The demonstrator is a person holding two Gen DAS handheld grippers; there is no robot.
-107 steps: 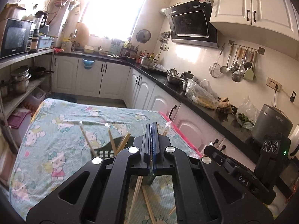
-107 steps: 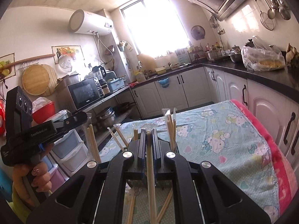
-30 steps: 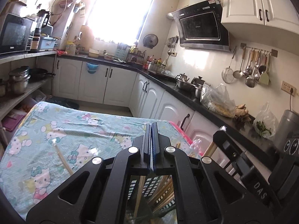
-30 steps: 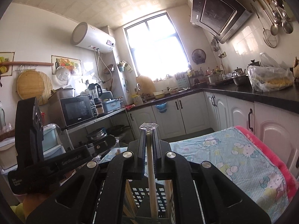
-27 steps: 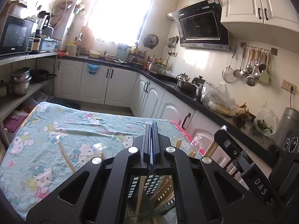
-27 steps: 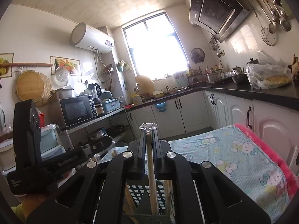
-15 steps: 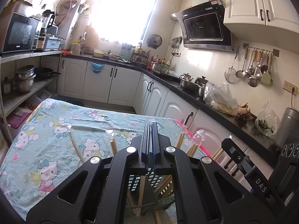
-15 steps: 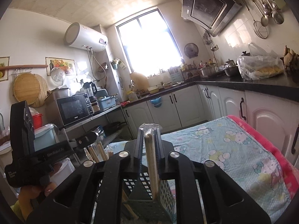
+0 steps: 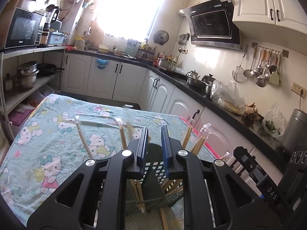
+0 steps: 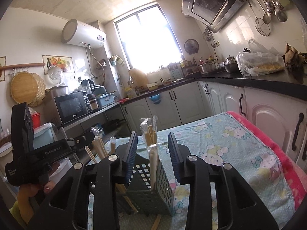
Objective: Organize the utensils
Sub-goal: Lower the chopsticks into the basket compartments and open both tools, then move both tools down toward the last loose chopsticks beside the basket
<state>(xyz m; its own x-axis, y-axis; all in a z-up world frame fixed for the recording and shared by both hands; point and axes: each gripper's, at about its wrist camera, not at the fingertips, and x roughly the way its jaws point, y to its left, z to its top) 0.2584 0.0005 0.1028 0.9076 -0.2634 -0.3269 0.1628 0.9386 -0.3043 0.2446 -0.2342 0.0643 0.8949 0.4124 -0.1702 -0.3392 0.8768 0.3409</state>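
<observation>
Chopsticks [image 10: 151, 140] stand wrapped in the green holder [image 10: 153, 182] — right gripper [image 10: 152, 147] and left gripper [image 9: 154, 143] have just been opening, both parted, gripping nothing

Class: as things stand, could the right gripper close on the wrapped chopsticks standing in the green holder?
Probably yes. The right gripper is open, its jaws standing either side of the wrapped chopsticks upright in the green holder, with nothing between pads and sticks.
</observation>
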